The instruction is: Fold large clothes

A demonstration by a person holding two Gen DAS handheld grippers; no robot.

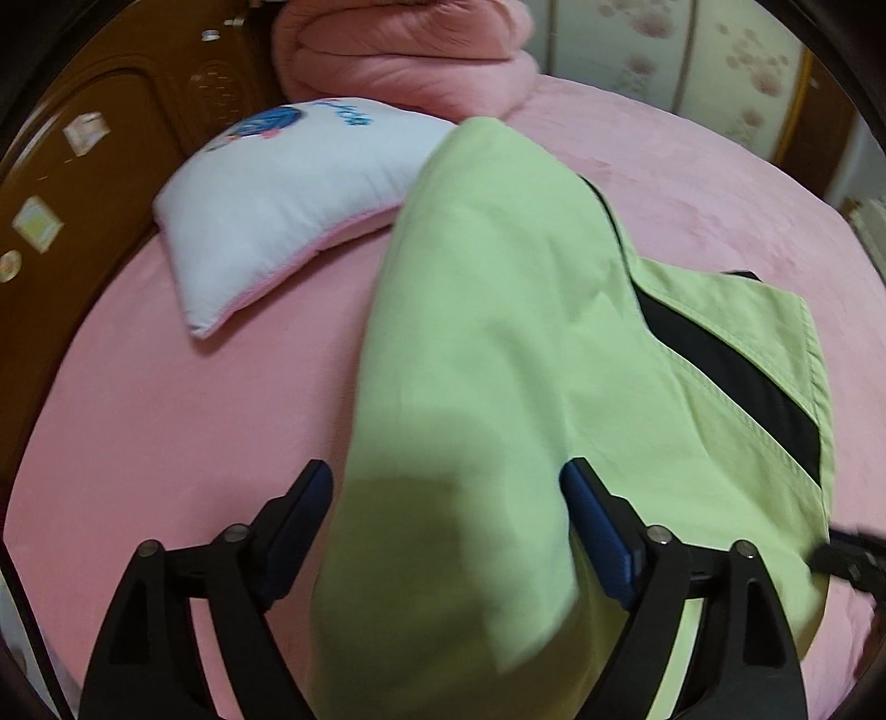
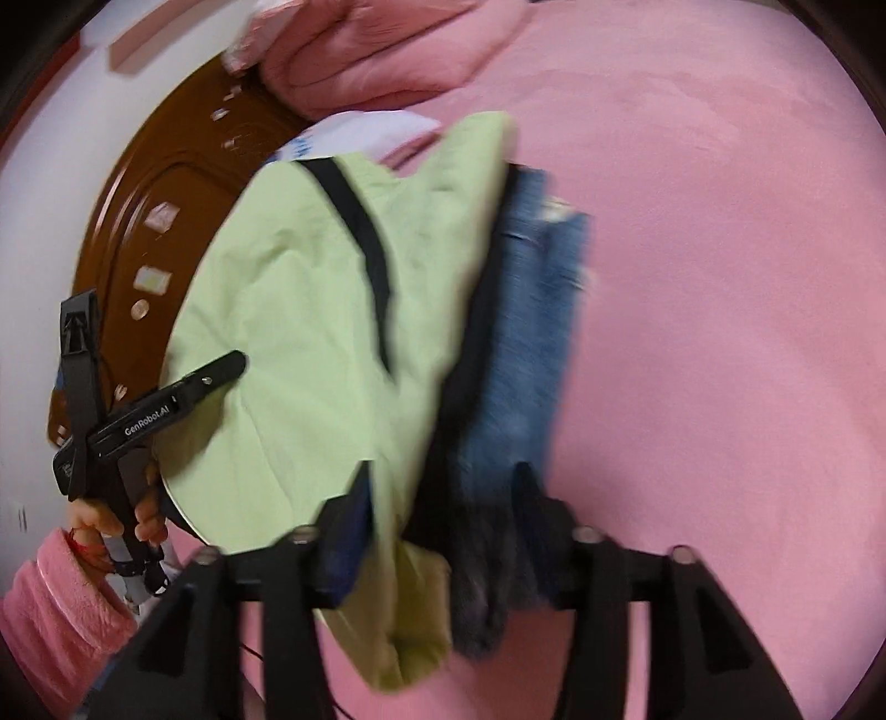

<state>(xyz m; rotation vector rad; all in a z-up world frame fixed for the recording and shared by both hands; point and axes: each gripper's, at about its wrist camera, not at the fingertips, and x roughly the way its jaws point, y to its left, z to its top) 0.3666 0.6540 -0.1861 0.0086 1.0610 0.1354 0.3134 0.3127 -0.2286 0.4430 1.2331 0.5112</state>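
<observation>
At the bottom of the left wrist view, the left gripper (image 1: 446, 507) stands with jaws spread around a fold of the green garment (image 1: 498, 332), which stretches up the frame's centre over the pink bed (image 1: 166, 421). The right gripper (image 2: 443, 509) likewise straddles green cloth and blurred blue denim (image 2: 526, 343), jaws parted. Farther off lie a white pillow (image 1: 277, 210), at upper left, and a pink quilt (image 1: 410, 50).
</observation>
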